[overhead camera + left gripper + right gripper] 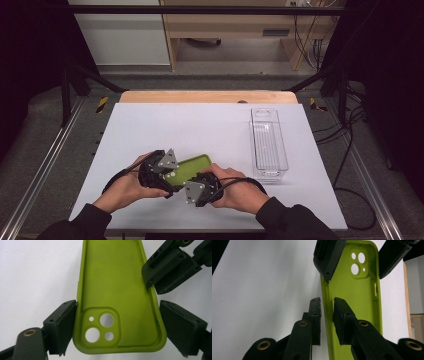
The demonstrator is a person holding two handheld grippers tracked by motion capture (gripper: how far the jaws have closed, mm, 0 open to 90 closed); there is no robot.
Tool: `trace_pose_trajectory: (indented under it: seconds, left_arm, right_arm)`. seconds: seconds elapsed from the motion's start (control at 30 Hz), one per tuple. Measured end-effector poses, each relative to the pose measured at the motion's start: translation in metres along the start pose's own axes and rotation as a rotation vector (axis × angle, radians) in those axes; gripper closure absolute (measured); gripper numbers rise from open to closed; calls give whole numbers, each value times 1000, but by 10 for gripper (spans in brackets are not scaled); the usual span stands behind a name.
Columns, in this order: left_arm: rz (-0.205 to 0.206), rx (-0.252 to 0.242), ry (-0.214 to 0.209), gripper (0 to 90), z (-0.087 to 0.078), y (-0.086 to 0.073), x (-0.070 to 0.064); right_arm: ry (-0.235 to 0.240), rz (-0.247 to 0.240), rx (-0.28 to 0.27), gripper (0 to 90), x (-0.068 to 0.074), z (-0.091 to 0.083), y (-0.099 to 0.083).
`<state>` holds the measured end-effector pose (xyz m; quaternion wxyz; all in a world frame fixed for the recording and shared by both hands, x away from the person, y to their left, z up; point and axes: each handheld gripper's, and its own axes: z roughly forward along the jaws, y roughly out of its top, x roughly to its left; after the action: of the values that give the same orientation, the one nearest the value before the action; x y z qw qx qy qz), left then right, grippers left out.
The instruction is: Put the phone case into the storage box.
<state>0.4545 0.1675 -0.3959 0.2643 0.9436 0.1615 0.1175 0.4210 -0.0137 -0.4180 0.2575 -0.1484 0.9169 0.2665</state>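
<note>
**High view: both grippers meet at the green phone case, near the table's front**

High view shows your white table point(165, 125) with wide bare room on its left and far sides. A clear plastic bin point(268, 145) stands empty on the right, well apart from your hands. The green phone case point(191, 168) sits near the front edge, around the middle, inner side up, with your two grippers closing in from either side.

Your left gripper point(117, 325) straddles the case's camera end across its width. Its jaws are spread wide; the left one touches the case's rim, while the right one sits just beside the other rim, and I cannot tell whether it presses.

Your right gripper point(327, 320) has its jaws nearly together around one long side wall of the case, one jaw outside and one inside. A thin gap shows on each side, so a firm grip cannot be confirmed.
</note>
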Motion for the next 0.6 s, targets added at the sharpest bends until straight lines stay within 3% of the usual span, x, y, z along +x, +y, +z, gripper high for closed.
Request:
trace_pose_trajectory:
  seconds: [0.6]
  left_arm:
    - [11, -1, -10, 160, 1, 1, -2]
  right_arm:
    - [9, -17, 17, 819, 1, 1, 0]
